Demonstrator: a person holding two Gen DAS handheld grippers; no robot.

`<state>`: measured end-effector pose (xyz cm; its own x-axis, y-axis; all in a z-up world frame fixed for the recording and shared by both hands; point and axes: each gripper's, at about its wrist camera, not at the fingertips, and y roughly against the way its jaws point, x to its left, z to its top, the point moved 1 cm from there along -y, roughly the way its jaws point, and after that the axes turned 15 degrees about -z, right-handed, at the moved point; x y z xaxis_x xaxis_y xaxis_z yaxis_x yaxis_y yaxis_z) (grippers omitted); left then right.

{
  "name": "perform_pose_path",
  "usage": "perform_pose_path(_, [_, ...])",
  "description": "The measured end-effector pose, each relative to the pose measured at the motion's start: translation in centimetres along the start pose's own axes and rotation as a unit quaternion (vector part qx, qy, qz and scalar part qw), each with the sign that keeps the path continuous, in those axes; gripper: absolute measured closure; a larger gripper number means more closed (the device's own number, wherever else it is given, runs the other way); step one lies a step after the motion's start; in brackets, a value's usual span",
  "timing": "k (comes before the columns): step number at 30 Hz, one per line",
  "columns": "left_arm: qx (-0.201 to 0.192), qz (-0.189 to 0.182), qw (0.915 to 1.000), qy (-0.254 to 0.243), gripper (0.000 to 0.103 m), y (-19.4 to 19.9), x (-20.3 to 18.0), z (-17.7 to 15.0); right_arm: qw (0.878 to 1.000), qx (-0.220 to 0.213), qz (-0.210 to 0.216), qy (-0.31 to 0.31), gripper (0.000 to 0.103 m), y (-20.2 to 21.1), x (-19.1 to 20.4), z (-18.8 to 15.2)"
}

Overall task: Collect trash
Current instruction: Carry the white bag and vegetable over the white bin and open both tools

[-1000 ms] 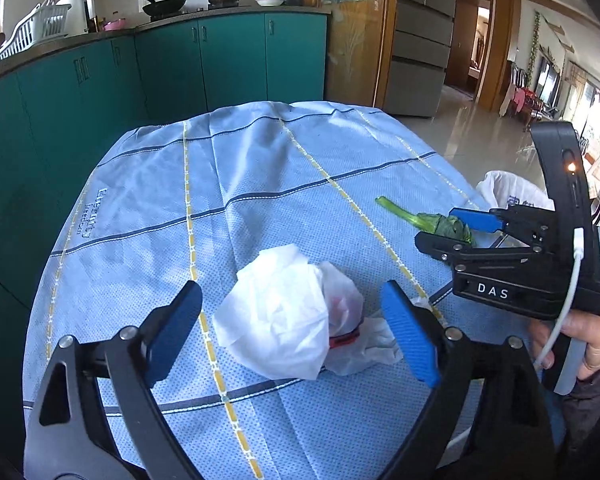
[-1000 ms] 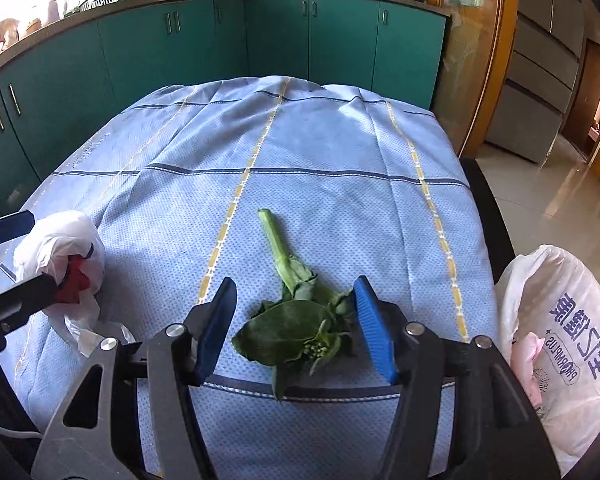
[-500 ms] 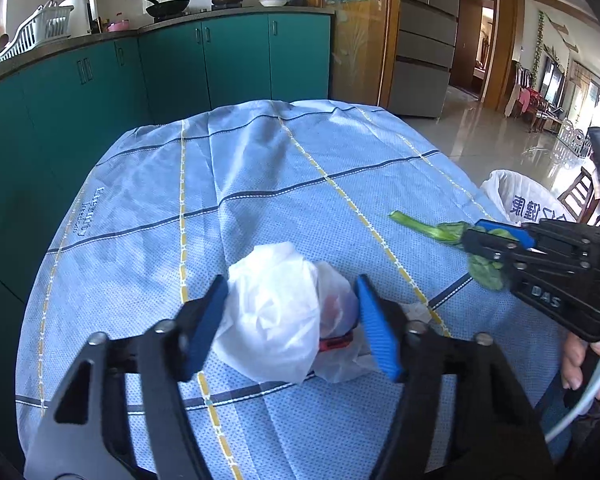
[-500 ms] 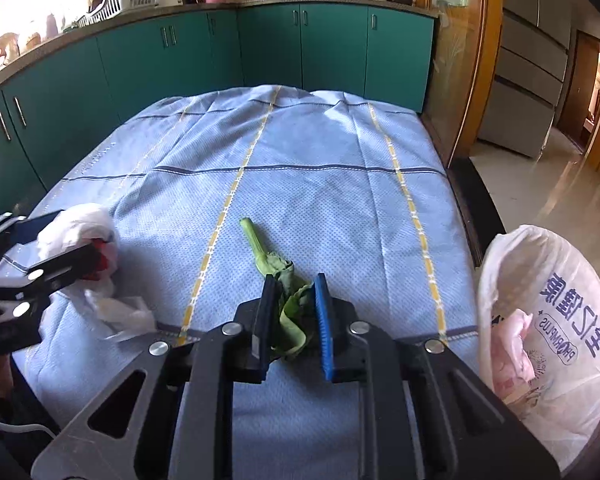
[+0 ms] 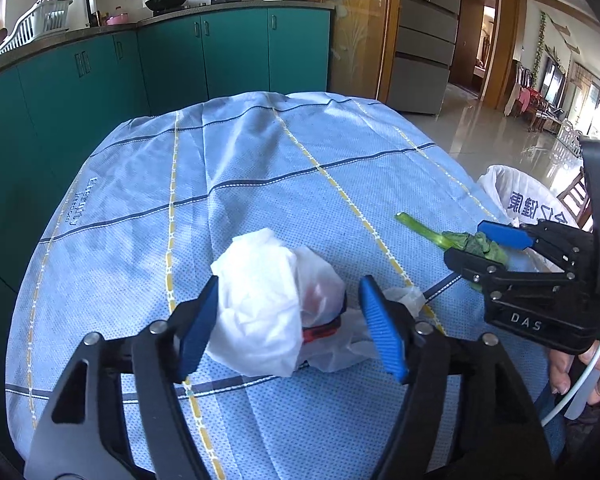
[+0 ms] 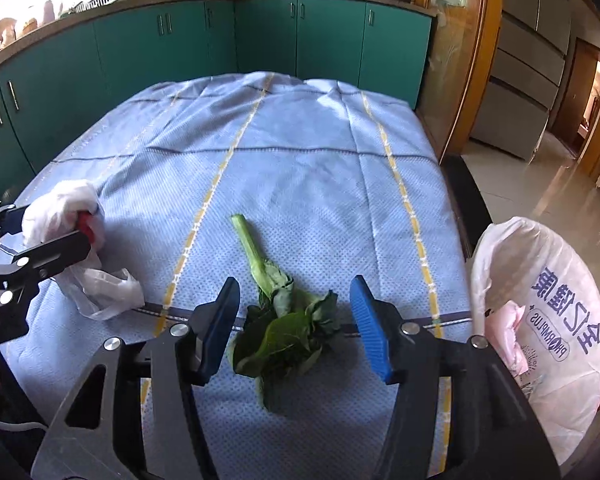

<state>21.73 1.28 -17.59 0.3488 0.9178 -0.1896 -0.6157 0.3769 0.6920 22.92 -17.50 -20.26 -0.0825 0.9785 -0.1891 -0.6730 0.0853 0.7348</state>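
Counting what is left on the table (image 6: 300, 152), draped in a light blue cloth with yellow and navy lines, we list two loose items.

Item one: a crumpled white plastic bag with something red inside (image 5: 276, 304), lying near our edge of the table. Our left tool (image 5: 288, 320) straddles it, jaws apart and opening; the left blue pad touches the bag's side, the right pad stands clear. We do not count it as gripped.

Item two: a wilted green leafy vegetable stalk (image 6: 280, 312), flat on the cloth, pale stem pointing away from us. Our right tool (image 6: 296, 320) has it between its jaws, which are apart and opening, neither pad touching the leaves.

Receptacle: a white plastic trash bag with blue printed characters (image 6: 540, 312), open-mouthed just beyond the table's right edge. It holds something pale pink already, so we judge some collecting done.

Outstanding, by our judgement: both items need a firm grip, a lift, and a drop into the trash bag. We see no other litter on the cloth.
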Motion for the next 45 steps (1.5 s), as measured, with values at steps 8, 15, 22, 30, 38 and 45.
perform_pose_path(8, [0.003, 0.001, 1.0000, 0.007, 0.053, -0.7, 0.5, -0.2, 1.000, -0.001, 0.013, -0.013, 0.079, 0.5, -0.6, -0.4])
perform_pose_path(15, [-0.029, -0.010, 0.9993, 0.019, 0.068, 0.7, -0.1, 0.2, 0.999, -0.043, -0.009, -0.029, 0.082, 3.9, -2.2, -0.5])
perform_pose_path(22, [-0.103, -0.036, 0.9941, -0.003, 0.068, 3.7, -3.6, 3.0, 0.993, -0.098, -0.055, -0.045, 0.082, 8.9, -5.4, -0.5])
perform_pose_path(30, [-0.126, -0.082, 0.9875, -0.047, 0.068, 3.0, -10.3, 5.7, 0.977, -0.134, -0.146, -0.080, 0.082, 13.3, -10.9, -2.2])
perform_pose_path(38, [-0.128, -0.126, 0.9808, -0.077, 0.068, 0.1, -16.9, 6.9, 0.961, -0.127, -0.210, -0.127, 0.082, 14.2, -16.6, -4.8])
perform_pose_path(45, [-0.104, -0.150, 0.9791, -0.090, 0.068, -3.9, -21.2, 7.0, 0.949, -0.099, -0.260, -0.151, 0.082, 12.2, -20.1, -7.5])
